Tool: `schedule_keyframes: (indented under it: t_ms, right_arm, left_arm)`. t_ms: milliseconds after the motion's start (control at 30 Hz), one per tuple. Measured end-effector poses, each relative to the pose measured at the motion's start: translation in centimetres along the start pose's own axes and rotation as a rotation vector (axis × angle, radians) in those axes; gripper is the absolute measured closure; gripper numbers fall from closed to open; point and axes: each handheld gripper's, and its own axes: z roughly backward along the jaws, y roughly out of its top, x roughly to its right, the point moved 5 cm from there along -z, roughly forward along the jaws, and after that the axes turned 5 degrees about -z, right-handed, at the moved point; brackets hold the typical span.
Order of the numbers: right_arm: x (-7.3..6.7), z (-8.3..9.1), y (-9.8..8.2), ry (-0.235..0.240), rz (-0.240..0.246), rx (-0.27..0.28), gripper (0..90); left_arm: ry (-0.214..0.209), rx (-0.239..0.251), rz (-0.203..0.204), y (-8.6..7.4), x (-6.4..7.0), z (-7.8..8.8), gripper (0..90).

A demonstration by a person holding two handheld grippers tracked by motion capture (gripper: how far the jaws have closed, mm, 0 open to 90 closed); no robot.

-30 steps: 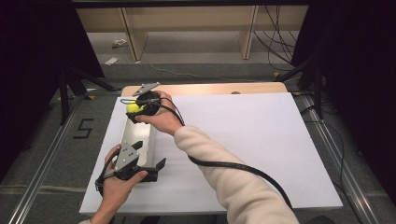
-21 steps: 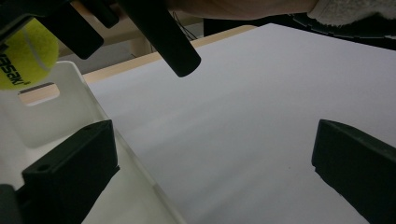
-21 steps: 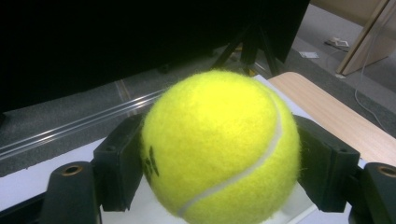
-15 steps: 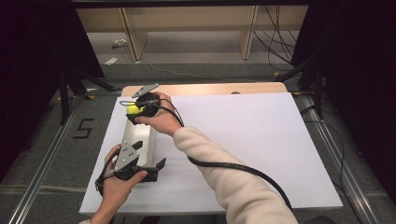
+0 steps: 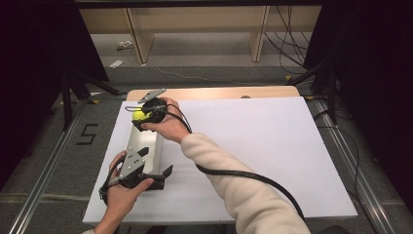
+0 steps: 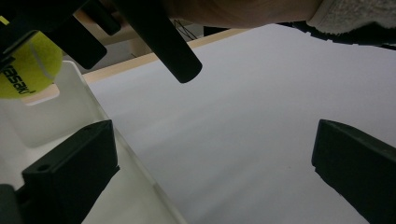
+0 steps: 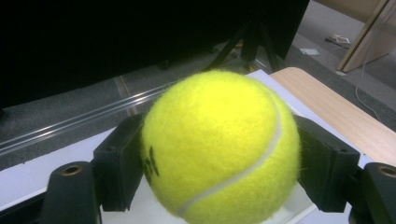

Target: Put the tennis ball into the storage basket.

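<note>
A yellow tennis ball (image 5: 139, 115) (image 7: 219, 144) sits between the jaws of my right gripper (image 5: 141, 117) (image 7: 219, 154), which is shut on it. It hangs over the far end of a clear oblong container (image 5: 146, 141) (image 6: 74, 102) at the left of the white board. The ball (image 6: 25, 70) also appears at the top left of the left gripper view. My left gripper (image 5: 155, 162) (image 6: 212, 177) is open at the container's near end. One jaw stands inside the container wall and the other over the bare board.
The white board (image 5: 272, 146) covers a wooden table (image 5: 219, 92). The right forearm and its cable (image 5: 243, 175) cross the board's middle. Wooden shelf legs (image 5: 136, 39), floor cables and a stand's black legs (image 5: 73, 87) lie beyond; metal rails run along both sides.
</note>
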Motion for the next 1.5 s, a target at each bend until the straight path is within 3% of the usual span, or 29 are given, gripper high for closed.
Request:
schedule_keyframes:
  t_ms: [1500]
  right_arm:
    - [-0.2, -0.9, -1.4, 0.012, -0.011, -0.042, 26.1]
  left_arm:
    - [0.0, -0.002, -0.001, -0.1, 0.0, 0.0, 0.0]
